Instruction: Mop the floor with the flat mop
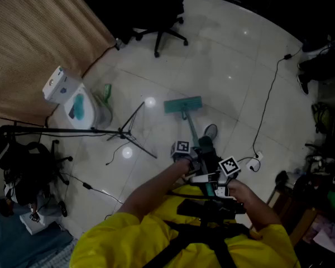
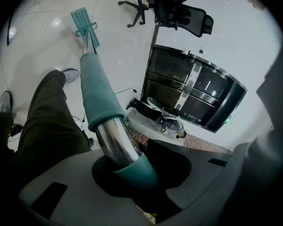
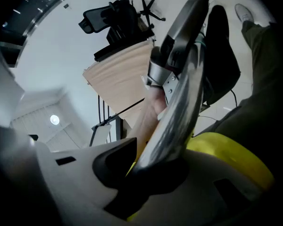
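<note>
A flat mop with a teal head (image 1: pixel 182 104) rests flat on the white tiled floor, and its handle (image 1: pixel 192 132) slopes back toward me. My left gripper (image 1: pixel 191 162) is shut on the mop handle (image 2: pixel 111 135), where bare metal meets a teal sleeve. The mop head (image 2: pixel 84 24) shows far down the pole in the left gripper view. My right gripper (image 1: pixel 220 184) is shut on the handle's upper metal part (image 3: pixel 177 107), just behind the left one. My yellow sleeves hide the lower parts of both grippers.
A tripod stand (image 1: pixel 125 133) with a long boom lies left of the mop. A white appliance (image 1: pixel 72 99) stands by the brown curtain (image 1: pixel 39 38). An office chair (image 1: pixel 162 15) is at the back. Cables (image 1: pixel 268 105) run across the floor on the right; clutter fills the right edge.
</note>
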The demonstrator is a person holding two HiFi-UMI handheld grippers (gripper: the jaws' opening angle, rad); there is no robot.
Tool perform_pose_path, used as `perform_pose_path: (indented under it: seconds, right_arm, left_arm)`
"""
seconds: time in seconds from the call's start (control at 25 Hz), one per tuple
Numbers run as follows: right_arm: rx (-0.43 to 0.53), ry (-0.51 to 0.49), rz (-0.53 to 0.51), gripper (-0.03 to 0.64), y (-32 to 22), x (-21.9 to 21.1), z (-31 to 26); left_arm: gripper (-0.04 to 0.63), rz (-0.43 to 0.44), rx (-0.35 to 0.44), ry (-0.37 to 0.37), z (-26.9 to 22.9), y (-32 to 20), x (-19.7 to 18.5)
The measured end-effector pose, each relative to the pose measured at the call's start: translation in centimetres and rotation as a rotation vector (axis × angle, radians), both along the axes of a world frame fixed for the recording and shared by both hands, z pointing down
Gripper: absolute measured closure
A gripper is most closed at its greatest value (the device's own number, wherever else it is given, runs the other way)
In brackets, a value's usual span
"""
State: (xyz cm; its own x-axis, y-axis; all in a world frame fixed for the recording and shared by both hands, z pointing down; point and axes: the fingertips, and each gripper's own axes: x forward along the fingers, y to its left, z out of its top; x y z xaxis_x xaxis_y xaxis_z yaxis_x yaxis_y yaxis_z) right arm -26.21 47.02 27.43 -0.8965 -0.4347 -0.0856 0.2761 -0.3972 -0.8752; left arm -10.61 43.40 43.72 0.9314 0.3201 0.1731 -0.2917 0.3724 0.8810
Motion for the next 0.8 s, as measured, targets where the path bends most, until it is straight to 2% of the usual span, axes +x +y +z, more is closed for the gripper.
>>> perform_pose_path:
  seconds: [0.16,0.32,0.52,0.68,0.8]
  right_arm:
    - [-0.021,0.007,-0.041,0.540,-5.9,6.8,2.1]
    - [-0.031,0.029,-0.097,0.540,-13.0,12.9,4.0]
    - [0.022,0.043,-0.102,0.540,-19.7,18.3,7.8]
    - [0.098,0.146,-0.131,0.540,-22.1,21.0,16.1]
    - [0.107,0.176,-0.139,0.545,-21.7,21.4,20.4]
  left_arm:
    - [0.503,-0.036,-0.011,-0.023,2.0,-6.3,6.4]
    - [0.499,-0.053,-0.009,-0.011,3.8,-13.9,12.7]
    - [0.499,-0.038,0.023,0.022,7.4,-20.9,18.7]
    - [0.500,-0.057,0.076,0.078,13.7,-24.9,22.0]
    - [0.521,-0.085,0.059,0.068,17.5,-24.9,21.9]
